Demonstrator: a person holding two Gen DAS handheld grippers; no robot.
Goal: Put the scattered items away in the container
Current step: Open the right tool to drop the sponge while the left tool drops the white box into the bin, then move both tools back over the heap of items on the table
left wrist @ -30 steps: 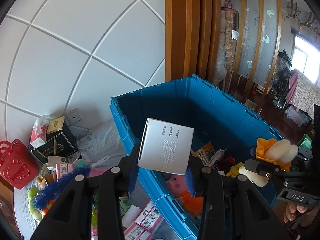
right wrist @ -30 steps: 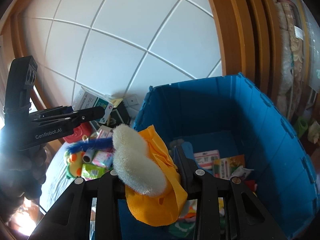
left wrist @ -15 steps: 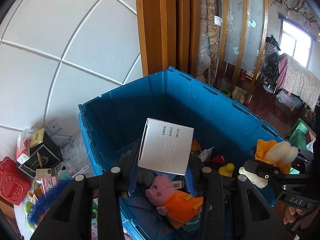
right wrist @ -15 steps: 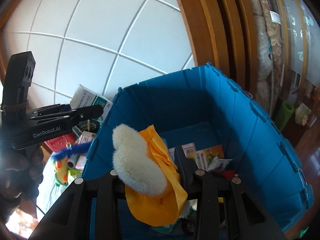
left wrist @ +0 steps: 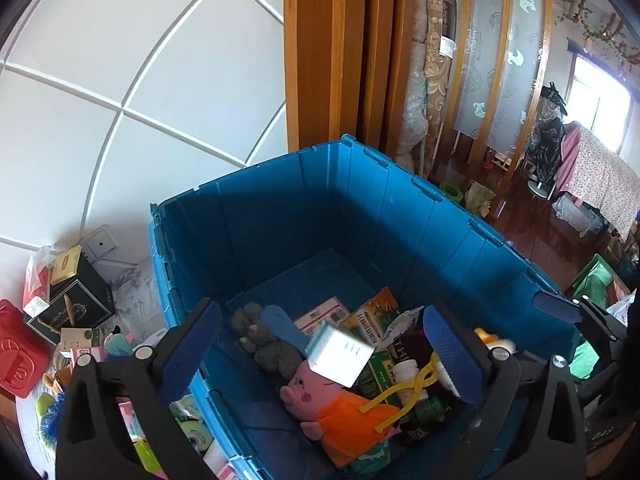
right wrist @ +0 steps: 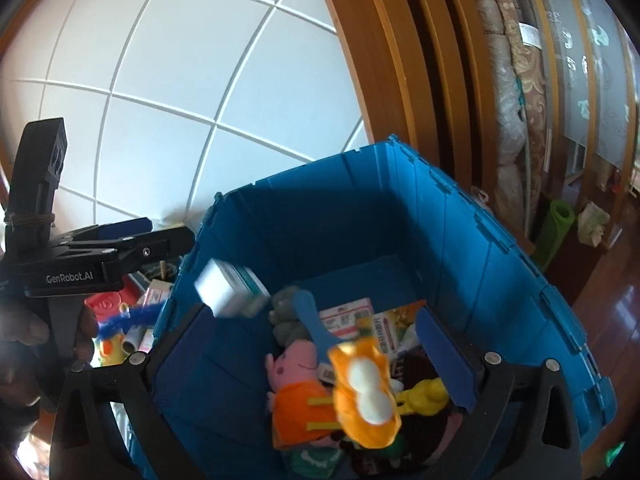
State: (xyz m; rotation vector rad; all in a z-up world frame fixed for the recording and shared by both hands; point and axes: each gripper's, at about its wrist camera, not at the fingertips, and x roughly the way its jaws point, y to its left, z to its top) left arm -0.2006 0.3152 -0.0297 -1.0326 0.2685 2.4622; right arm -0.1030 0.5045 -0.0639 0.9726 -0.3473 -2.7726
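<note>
The blue bin (left wrist: 320, 208) lies below both grippers and holds a pink pig plush (left wrist: 320, 396), a grey plush (left wrist: 264, 344) and several packets. My left gripper (left wrist: 320, 316) is opening wide above it. A white box (left wrist: 338, 358), blurred, drops free between its pads and touches neither. My right gripper (right wrist: 310, 316) is opening too, and an orange and white plush (right wrist: 364, 384) falls loose from it over the bin (right wrist: 360, 220). The right wrist view also catches the white box (right wrist: 224, 292) in the air and the left gripper (right wrist: 120, 248) at the left.
Left of the bin lie scattered items: a red case (left wrist: 16, 356), a black box (left wrist: 76, 300), small packets and a blue fuzzy piece (right wrist: 132, 316). A white panelled wall and a wooden door frame (left wrist: 320, 60) stand behind the bin. A hand (right wrist: 24, 332) holds the left gripper.
Both grippers swung over the bin, then opened. The white box left the left gripper and the orange and white plush left the right one; both are falling into the bin.
</note>
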